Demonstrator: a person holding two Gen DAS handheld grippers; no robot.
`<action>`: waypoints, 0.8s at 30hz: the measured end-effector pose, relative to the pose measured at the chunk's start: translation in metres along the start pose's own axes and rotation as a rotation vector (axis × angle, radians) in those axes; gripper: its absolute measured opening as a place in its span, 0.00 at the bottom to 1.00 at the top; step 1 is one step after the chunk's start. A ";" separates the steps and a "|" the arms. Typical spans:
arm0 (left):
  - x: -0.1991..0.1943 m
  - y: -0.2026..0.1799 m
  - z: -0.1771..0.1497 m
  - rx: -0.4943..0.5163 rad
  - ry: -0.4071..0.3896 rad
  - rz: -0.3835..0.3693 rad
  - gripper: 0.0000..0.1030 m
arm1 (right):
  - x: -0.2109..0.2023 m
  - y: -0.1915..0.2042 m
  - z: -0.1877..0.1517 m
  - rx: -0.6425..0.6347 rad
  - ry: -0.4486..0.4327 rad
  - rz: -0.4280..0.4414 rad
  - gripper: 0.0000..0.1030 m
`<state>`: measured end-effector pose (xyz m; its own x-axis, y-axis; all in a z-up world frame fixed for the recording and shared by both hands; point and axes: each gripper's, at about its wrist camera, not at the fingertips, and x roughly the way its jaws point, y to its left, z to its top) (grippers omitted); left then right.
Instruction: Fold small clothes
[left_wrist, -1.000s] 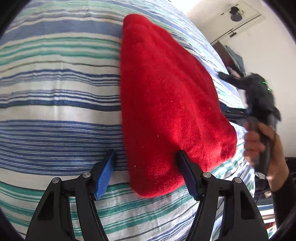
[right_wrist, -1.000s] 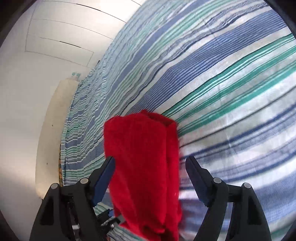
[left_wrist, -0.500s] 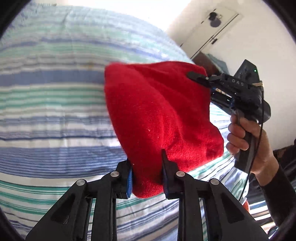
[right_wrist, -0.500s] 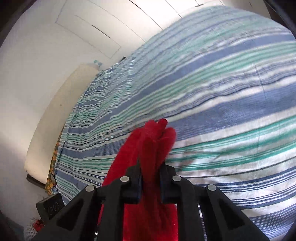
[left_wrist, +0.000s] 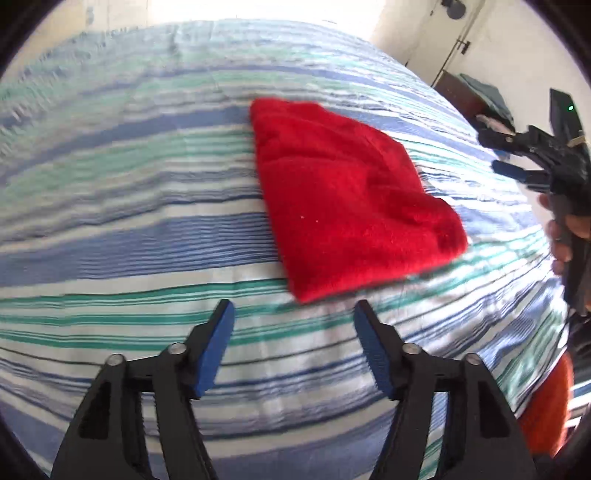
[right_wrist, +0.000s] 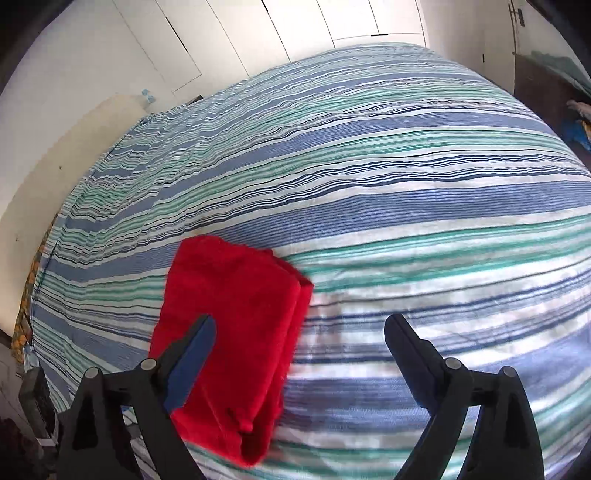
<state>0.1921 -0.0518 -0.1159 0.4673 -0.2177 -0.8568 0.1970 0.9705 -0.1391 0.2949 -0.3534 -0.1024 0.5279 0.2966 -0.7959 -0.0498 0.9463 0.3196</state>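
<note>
Both grippers let go — red cloth (left_wrist: 347, 199) lies folded on bedspread (left_wrist: 147, 236).

Open striped bedspread (left_wrist: 147, 236) all around the folded red cloth (left_wrist: 347, 206), sole obstacle near both hand-held grippers.

The cloth (left_wrist: 347, 199) is plain bright red — no pattern. The bedsheet (left_wrist: 129, 229) under it is striped blue, teal-green and white with thin dark lines. Gripper pads (left_wrist: 216, 347) are blue on black fingers. At four o'clock, something orange (left_wrist: 546, 410) — possibly fabric.
</note>
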 end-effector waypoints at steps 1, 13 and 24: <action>-0.010 -0.008 -0.006 0.031 -0.030 0.051 0.76 | -0.013 0.003 -0.012 -0.011 -0.008 -0.006 0.89; -0.135 -0.034 -0.037 0.075 -0.106 0.308 0.98 | -0.138 0.101 -0.154 -0.189 0.014 -0.108 0.93; -0.154 -0.032 -0.043 -0.005 -0.022 0.255 0.98 | -0.182 0.158 -0.199 -0.349 0.059 -0.226 0.93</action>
<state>0.0765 -0.0452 -0.0013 0.5201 0.0318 -0.8535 0.0662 0.9948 0.0774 0.0218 -0.2324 -0.0094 0.5099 0.0738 -0.8571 -0.2283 0.9722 -0.0521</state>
